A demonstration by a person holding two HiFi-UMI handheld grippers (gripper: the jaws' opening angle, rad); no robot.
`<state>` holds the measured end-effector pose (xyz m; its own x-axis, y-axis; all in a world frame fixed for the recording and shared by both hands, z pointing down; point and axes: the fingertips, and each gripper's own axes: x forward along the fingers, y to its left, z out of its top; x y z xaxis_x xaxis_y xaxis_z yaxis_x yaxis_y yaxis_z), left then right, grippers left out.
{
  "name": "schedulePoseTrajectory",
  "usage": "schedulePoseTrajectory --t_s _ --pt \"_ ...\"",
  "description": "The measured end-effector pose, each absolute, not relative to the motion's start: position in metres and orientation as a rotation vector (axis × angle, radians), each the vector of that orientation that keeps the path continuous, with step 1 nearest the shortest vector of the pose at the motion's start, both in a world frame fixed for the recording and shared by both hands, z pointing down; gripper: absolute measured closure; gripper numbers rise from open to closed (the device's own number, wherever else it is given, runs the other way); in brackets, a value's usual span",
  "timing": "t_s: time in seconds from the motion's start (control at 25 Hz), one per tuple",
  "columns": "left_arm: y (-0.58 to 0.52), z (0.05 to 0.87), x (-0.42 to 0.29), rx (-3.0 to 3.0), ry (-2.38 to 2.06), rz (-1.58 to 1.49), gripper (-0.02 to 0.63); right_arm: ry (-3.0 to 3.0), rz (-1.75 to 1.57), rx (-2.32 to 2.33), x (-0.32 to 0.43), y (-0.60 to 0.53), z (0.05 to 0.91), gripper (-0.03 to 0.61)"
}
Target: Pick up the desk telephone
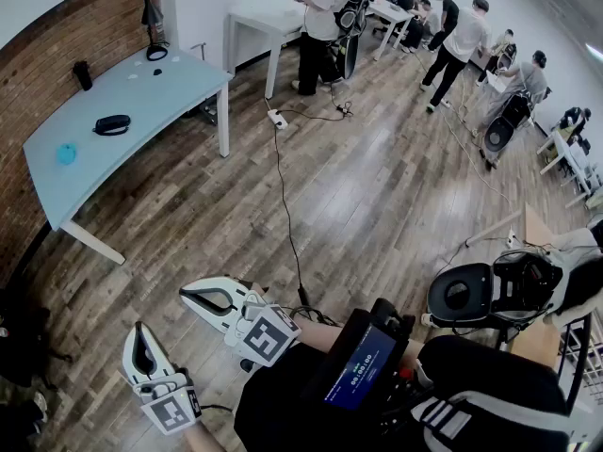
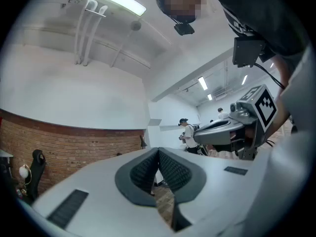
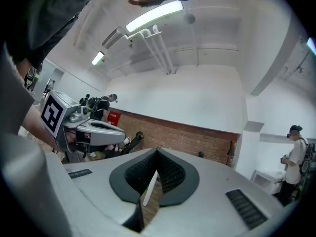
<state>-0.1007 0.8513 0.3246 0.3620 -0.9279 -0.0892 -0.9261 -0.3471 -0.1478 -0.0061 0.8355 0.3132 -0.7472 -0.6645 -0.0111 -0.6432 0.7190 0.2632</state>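
Approach comes first: the left hand-held gripper (image 1: 139,332) and the right hand-held gripper (image 1: 188,294) are both closed and empty, well apart from the counter (image 1: 170,88). The dark thing there is probably the desk telephone (image 1: 112,124). Step close and open the jaws before reaching.

Bench (image 1: 160,88): pale blue, against the brick wall (image 1: 57,36), far left.
On bench: black oblong object (image 1: 111,124), blue thing (image 1: 65,153), dark bottle (image 1: 83,74), each apart.
Floor (image 1: 377,186): wood planks, crossed by a black cable (image 1: 283,205).
Left tongs (image 1: 139,332), right tongs (image 1: 188,295): low over the floor, well apart from the bench.
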Motion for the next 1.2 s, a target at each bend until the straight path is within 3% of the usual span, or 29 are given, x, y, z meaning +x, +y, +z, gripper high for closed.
schedulePoseTrajectory --t_s 0.44,0.8,1.2 --pt "0.838 0.317 -0.1 -2.459 1.59 0.042 0.597 -2.84 -0.412 1.122 -0.012 0.834 0.313 0.568" --pt "0.756 0.331 -0.113 -2.404 1.674 -0.095 0.597 -2.944 -0.442 1.049 -0.039 0.746 0.32 0.568" --pt "0.656 0.341 -0.069 -2.415 1.743 -0.173 0.597 -2.972 -0.345 1.014 0.016 0.634 0.327 0.568"
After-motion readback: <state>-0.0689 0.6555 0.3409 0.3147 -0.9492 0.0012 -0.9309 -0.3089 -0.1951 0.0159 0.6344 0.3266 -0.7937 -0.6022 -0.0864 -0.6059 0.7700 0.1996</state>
